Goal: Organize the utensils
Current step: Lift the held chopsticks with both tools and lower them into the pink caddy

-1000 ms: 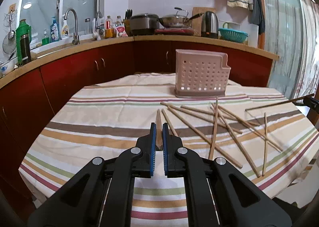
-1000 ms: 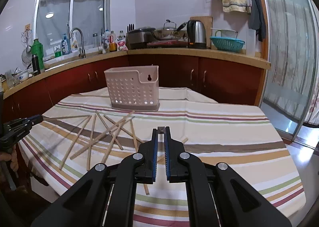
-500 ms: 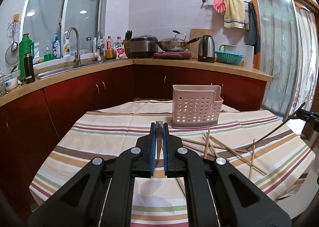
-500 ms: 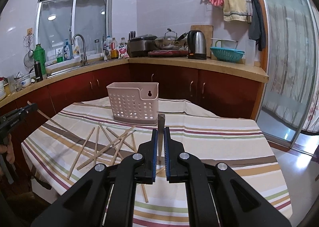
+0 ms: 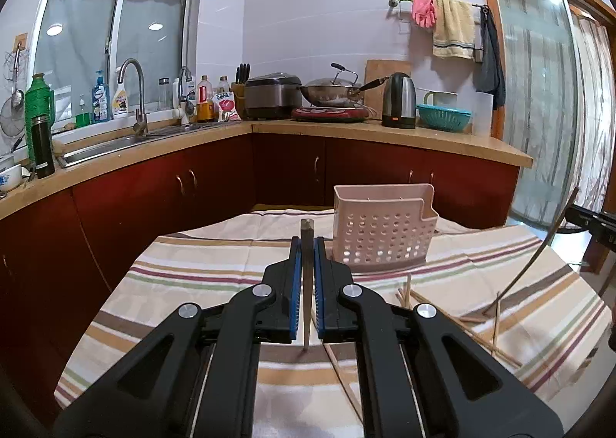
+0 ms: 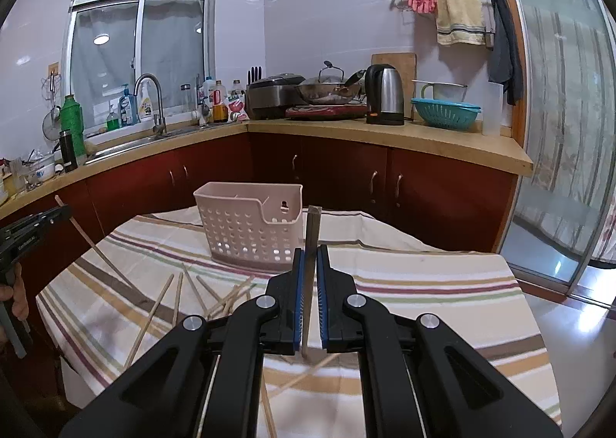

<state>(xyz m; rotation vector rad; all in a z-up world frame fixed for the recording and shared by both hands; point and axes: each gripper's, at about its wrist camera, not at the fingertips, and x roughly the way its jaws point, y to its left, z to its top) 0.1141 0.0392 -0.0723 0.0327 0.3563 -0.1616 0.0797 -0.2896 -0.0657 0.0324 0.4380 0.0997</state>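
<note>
**Both claws clamped on single chopsticks above the striped table**

Left gripper (image 5: 307, 276), lower centre of the left wrist view, has its blue-padded jaws clenched on one chopstick (image 5: 307, 245), which stands nearly upright between the pads, its squared top just above the fingertips. Right gripper (image 6: 310, 280), lower centre of the right wrist view, is likewise clenched on a second chopstick (image 6: 312, 226) held upright. Perforated pink utensil holder (image 5: 383, 230) stands on the striped tablecloth (image 5: 215, 268), just right of centre in the left view and left of centre in the right view (image 6: 250, 226). Loose chopsticks (image 6: 181, 295) lie scattered and crossed on the cloth in front of the holder, at lower left of the right view and lower right of the left view. At the left edge of the right view, the left gripper appears again, its chopstick slanting down toward the cloth.
</note>
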